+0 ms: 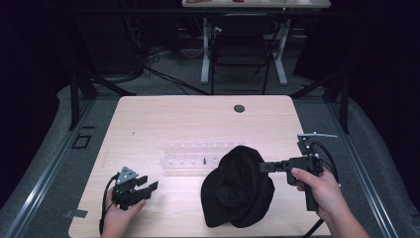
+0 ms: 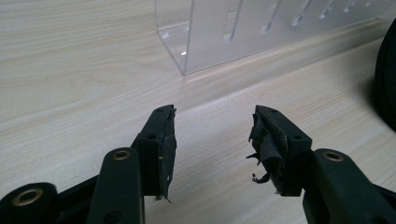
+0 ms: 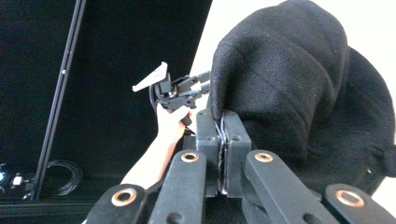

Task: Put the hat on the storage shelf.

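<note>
Black cloth hat (image 1: 237, 187) near front edge of bench (image 1: 148, 114), just in front of the clear acrylic rack (image 1: 195, 157); far part of hat overlaps the rack's right end. Bulk slumped on the wood, right upper edge pulled up toward the right tool (image 1: 265, 166). Seen along that tool in the right gripper view: jaws pressed together, a fold of the black cloth hat (image 3: 289, 84) pinched between the pads, fabric draping beyond. Grip looks secure, on an edge fold only.

Left of the hat: left tool (image 1: 143, 187) near bench's front left corner, apart from hat and rack. Jaws spread wide in the left gripper view, nothing between them, bare wood below; corner of acrylic rack (image 2: 219, 32) ahead, sliver of hat (image 2: 386, 84) at right border.

Progress, as judged: pickup done, hat partly raised, most of it on the bench. Left to do: full lift and carry or placement; destination cannot be told. Left tool so far unused.
</note>
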The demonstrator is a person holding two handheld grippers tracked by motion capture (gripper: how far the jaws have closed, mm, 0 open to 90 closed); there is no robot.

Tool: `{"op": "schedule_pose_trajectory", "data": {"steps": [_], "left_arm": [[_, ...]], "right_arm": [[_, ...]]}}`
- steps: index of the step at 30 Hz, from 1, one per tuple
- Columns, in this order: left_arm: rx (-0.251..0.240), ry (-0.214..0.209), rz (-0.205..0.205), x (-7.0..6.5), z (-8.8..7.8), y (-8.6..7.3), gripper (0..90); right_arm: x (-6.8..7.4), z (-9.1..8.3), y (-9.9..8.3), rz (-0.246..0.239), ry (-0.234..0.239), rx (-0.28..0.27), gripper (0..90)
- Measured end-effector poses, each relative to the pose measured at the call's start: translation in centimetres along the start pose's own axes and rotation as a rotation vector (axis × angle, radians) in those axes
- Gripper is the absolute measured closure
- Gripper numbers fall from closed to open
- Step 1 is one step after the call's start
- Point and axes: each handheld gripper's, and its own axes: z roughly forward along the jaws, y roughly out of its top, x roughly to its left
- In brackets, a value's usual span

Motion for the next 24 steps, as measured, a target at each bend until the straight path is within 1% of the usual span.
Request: {"op": "schedule_pose_trajectory", "data": {"steps": [1, 3, 4, 6, 7, 8, 9, 10, 12, 14, 15, 16, 18, 19, 20, 24], "left_arm": [[0.002, -0.001, -0.002, 0.0, 0.0, 0.0, 49.5], [0.004, -0.002, -0.001, 0.0, 0.0, 0.0, 49.4], [0.0, -0.001, -0.001, 0.0, 0.0, 0.0, 49.4], [0.001, -0.001, -0.002, 0.0, 0.0, 0.0, 49.4], [0.002, -0.001, -0.002, 0.0, 0.0, 0.0, 49.4], [0.002, -0.001, -0.002, 0.0, 0.0, 0.0, 49.4], [0.001, -0.001, -0.002, 0.0, 0.0, 0.0, 49.4], [0.001, -0.001, -0.002, 0.0, 0.0, 0.0, 49.4], [0.001, -0.002, -0.001, 0.0, 0.0, 0.0, 49.4], [0.002, -0.002, -0.002, 0.0, 0.0, 0.0, 49.4], [0.002, -0.002, -0.001, 0.0, 0.0, 0.0, 49.4], [0.002, -0.002, -0.001, 0.0, 0.0, 0.0, 49.4], [0.0, -0.002, -0.001, 0.0, 0.0, 0.0, 49.4], [0.002, -0.001, -0.002, 0.0, 0.0, 0.0, 49.4], [0.002, -0.001, -0.002, 0.0, 0.0, 0.0, 49.4], [0.005, -0.004, -0.003, 0.0, 0.1, 0.0, 49.4]], "right_arm": [[0.3, -0.1, 0.2, -0.001, 0.001, -0.005, 88.1], [0.5, -0.2, 0.2, -0.002, 0.003, -0.009, 88.1], [0.9, -0.3, 0.4, 0.001, 0.006, -0.013, 88.1], [1.0, -0.4, 0.5, -0.001, 0.005, -0.014, 88.0], [1.5, -0.5, 0.7, -0.005, -0.001, -0.016, 88.1], [1.5, -0.5, 0.7, -0.005, -0.001, -0.016, 88.1], [1.9, -0.8, 0.9, -0.017, -0.002, -0.017, 88.1], [1.9, -0.8, 0.9, -0.017, -0.002, -0.017, 88.1], [2.6, -1.1, 1.2, -0.023, -0.011, -0.029, 88.1], [2.9, -1.2, 1.2, -0.024, -0.013, -0.032, 88.1], [3.2, -1.5, 1.4, -0.029, -0.014, -0.045, 88.1], [3.2, -1.5, 1.4, -0.029, -0.014, -0.045, 88.1], [3.4, -1.9, 1.6, -0.033, -0.009, -0.062, 88.1], [3.5, -2.4, 1.7, -0.036, -0.006, -0.079, 88.1], [3.5, -2.4, 1.7, -0.036, -0.006, -0.079, 88.1], [3.8, -3.3, 2.0, -0.046, 0.014, -0.115, 88.1]]}}
